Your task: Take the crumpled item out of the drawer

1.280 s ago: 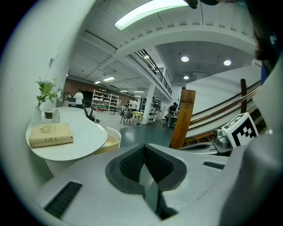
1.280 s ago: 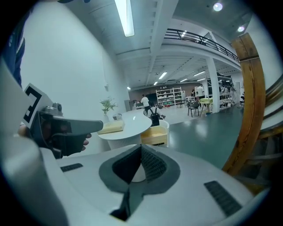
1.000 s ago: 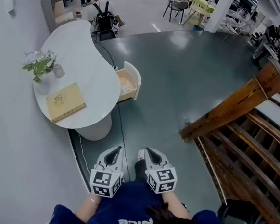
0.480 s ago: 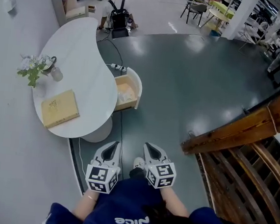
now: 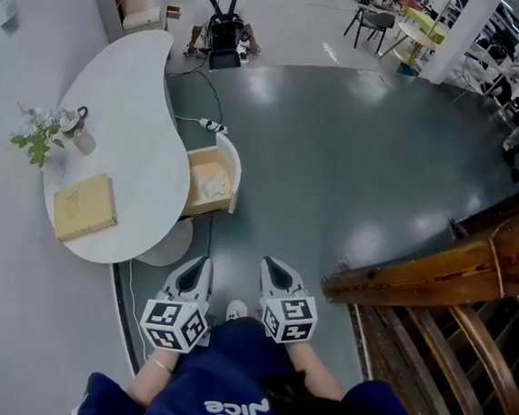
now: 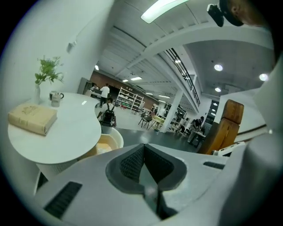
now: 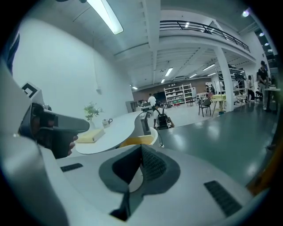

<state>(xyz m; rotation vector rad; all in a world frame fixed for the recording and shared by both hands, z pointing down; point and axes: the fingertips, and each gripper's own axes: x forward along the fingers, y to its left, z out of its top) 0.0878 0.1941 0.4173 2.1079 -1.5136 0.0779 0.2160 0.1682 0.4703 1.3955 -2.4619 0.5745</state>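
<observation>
Wood-lined drawer (image 5: pixel 234 174) stands open under the white table (image 5: pixel 130 126), a pale crumpled item (image 5: pixel 213 185) inside. Left gripper (image 5: pixel 201 264) and right gripper (image 5: pixel 270 265), jaws pressed together and empty, hang well short. The best approach looks to be closing in, then spreading one pair above it. The item's material is too small to tell.

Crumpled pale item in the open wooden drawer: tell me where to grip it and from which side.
Pinch a raised fold of the crumpled pale item, probably from above. The open wooden drawer walls it in on all sides, so only the top looks free. Its folds are too small here to choose one.
</observation>
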